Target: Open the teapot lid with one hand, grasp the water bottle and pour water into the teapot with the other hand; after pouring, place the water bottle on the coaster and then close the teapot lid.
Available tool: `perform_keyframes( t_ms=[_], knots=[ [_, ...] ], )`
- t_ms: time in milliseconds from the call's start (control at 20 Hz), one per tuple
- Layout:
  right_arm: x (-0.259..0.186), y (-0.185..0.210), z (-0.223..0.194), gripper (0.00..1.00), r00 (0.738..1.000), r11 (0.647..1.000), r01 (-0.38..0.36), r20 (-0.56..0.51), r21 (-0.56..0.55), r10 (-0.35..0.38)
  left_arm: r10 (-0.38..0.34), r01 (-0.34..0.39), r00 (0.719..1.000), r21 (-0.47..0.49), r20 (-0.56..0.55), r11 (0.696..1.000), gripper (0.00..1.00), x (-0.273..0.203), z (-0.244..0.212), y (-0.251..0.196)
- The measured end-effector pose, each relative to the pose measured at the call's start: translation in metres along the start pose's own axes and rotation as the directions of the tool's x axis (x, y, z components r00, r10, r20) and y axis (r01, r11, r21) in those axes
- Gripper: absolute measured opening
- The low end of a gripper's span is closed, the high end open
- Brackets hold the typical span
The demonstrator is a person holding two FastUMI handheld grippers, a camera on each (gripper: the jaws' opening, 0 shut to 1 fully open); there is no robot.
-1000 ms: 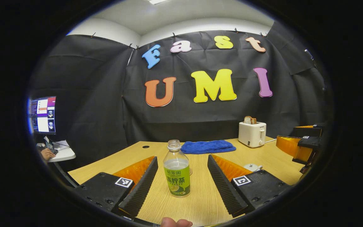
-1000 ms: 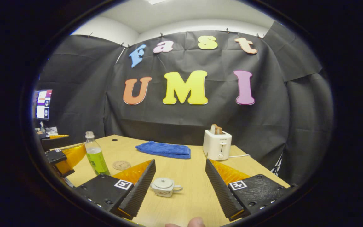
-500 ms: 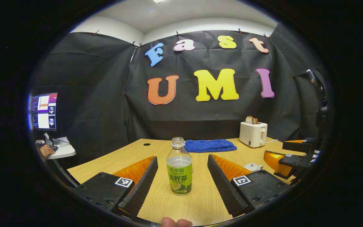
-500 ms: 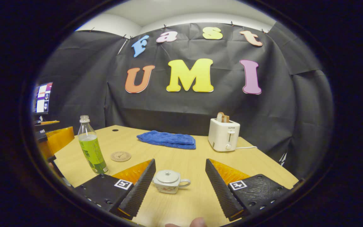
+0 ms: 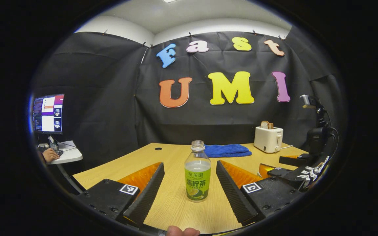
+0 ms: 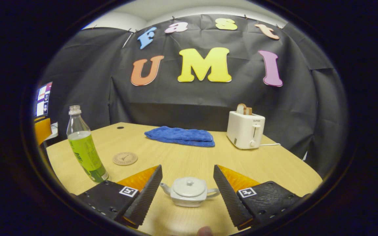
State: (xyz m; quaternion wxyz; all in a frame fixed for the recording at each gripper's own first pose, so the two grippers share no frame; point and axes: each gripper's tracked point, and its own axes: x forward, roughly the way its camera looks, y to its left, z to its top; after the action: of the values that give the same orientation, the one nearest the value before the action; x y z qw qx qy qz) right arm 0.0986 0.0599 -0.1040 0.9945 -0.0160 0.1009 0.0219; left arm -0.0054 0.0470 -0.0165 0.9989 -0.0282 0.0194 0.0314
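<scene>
A clear bottle [image 5: 197,175] with a bright green label stands at lower centre on the pale wood-grain table [image 6: 189,160], near a white teapot [image 6: 189,191] with its white lid, a tan round coaster [image 6: 125,158], a blue towel [image 6: 180,135] and a cream toaster [image 6: 245,129].

At centre frame we saw a blue towel [image 6: 179,136] folded on the wooden table [image 6: 274,164]; a white toaster [image 6: 245,129] holding bread stood at right, a monitor [image 5: 48,113] far left.
</scene>
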Motion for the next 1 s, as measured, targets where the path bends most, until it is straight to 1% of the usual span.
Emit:
perform_keyframes(
  t_ms=[50,100,150,250,300,350,400,450,500,550,600,650,700,750,800,850,950,1000],
  knots=[
    [0.004,0.0,-0.004,0.94,1.0,1.0,0.004,-0.01,0.0,-0.004,0.003,-0.003,1.0,-0.002,-0.002,1.0,0.99,0.0,-0.001,0.004],
    [0.008,0.001,-0.006,0.9,1.0,1.0,0.003,-0.018,0.0,-0.003,0.007,-0.007,1.0,-0.004,-0.002,1.0,0.99,-0.001,-0.002,0.006],
    [0.012,0.0,-0.008,0.89,1.0,1.0,0.009,-0.026,0.002,-0.009,0.01,-0.01,1.0,-0.005,-0.003,1.0,0.99,-0.001,-0.002,0.007],
    [0.016,0.0,-0.014,0.77,0.999,1.0,0.012,-0.042,0.015,-0.011,0.013,-0.013,1.0,-0.004,-0.006,1.0,0.99,-0.003,-0.004,0.01],
    [0.016,-0.002,-0.014,0.65,0.999,1.0,0.021,-0.045,0.015,-0.021,0.014,-0.014,1.0,-0.004,-0.007,1.0,0.99,-0.002,-0.005,0.011],
    [0.017,-0.002,-0.013,0.56,0.999,1.0,0.02,-0.039,0.015,-0.02,0.017,-0.017,1.0,-0.005,-0.008,1.0,0.99,-0.002,-0.006,0.012],
    [0.017,0.0,-0.012,0.53,0.999,1.0,0.017,-0.039,0.011,-0.016,0.016,-0.016,1.0,-0.008,-0.009,1.0,0.99,-0.001,-0.007,0.013],
    [0.017,0.0,-0.009,0.53,0.999,1.0,0.023,-0.032,0.016,-0.023,0.016,-0.017,1.0,-0.01,-0.009,1.0,0.99,-0.003,-0.006,0.012],
    [0.017,0.0,-0.01,0.23,0.999,0.999,0.03,-0.031,0.011,-0.029,0.016,-0.016,1.0,-0.01,-0.009,1.0,0.99,-0.002,-0.007,0.011],
    [0.017,0.0,-0.013,0.21,0.999,0.999,0.032,-0.036,-0.001,-0.032,0.017,-0.017,1.0,-0.008,-0.009,1.0,0.99,-0.002,-0.006,0.012],
    [0.016,-0.004,-0.011,0.22,0.998,0.999,0.05,-0.033,-0.016,-0.051,0.015,-0.015,1.0,-0.007,-0.007,1.0,0.99,-0.002,-0.006,0.012],
    [0.012,-0.005,-0.008,0.22,0.997,0.998,0.069,-0.021,-0.005,-0.069,0.015,-0.015,1.0,-0.007,-0.008,1.0,0.99,-0.002,-0.006,0.012],
    [0.019,-0.008,-0.013,0.02,0.998,0.998,0.056,-0.03,-0.004,-0.056,0.017,-0.017,1.0,-0.007,-0.007,1.0,0.99,-0.001,-0.006,0.012],
    [0.017,-0.008,-0.012,0.02,0.999,0.999,0.046,-0.022,-0.005,-0.046,0.018,-0.018,1.0,-0.01,-0.007,1.0,0.99,-0.002,-0.006,0.012],
    [0.016,-0.005,-0.013,0.05,0.999,0.999,0.04,-0.029,-0.009,-0.04,0.015,-0.016,1.0,-0.013,-0.009,1.0,0.99,-0.002,-0.007,0.011],
    [0.015,-0.005,-0.011,0.02,0.999,0.999,0.034,-0.023,-0.014,-0.034,0.013,-0.013,1.0,-0.014,-0.009,1.0,0.99,-0.002,-0.007,0.01],
    [0.016,-0.005,-0.007,0.02,0.999,0.999,0.028,-0.017,-0.021,-0.028,0.012,-0.012,1.0,-0.011,-0.009,1.0,0.99,-0.003,-0.008,0.011],
    [0.015,-0.005,-0.005,0.0,1.0,0.999,0.023,-0.012,-0.027,-0.023,0.009,-0.009,1.0,-0.011,-0.011,1.0,0.99,-0.002,-0.008,0.011]
  ],
)
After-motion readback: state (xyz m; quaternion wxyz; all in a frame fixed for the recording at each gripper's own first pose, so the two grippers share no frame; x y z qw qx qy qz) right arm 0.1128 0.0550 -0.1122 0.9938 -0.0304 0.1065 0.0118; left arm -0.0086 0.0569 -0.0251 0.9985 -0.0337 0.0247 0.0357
